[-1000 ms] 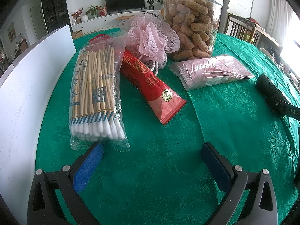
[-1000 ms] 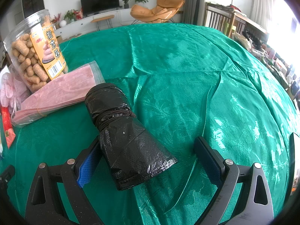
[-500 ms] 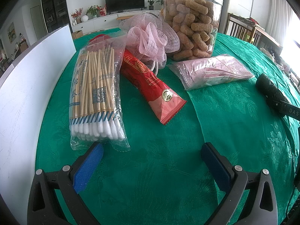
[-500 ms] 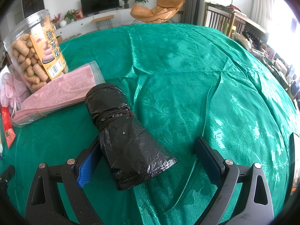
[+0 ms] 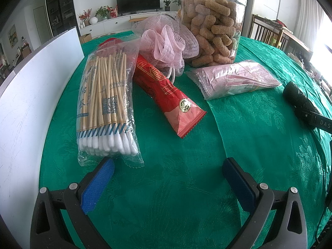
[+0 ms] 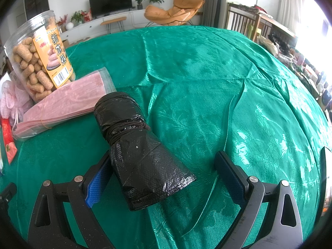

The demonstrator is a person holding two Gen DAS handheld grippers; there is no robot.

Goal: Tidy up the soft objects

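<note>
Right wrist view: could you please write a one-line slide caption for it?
Open right gripper straddling a tied roll of black bin bags on the green tablecloth, snack jar behind.

"DAS" on black gripper body [image 5: 319, 121], "油京果" on jar label [image 6: 59, 57]

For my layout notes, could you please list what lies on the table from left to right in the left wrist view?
White board → cotton swab bag → red packet → pink sachet pack → black roll.

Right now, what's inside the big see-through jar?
The clear jar is packed with brown, sugar-crusted snack sticks. The pink bath pouf hides its lower left side, so the contents there can't be seen.
</note>
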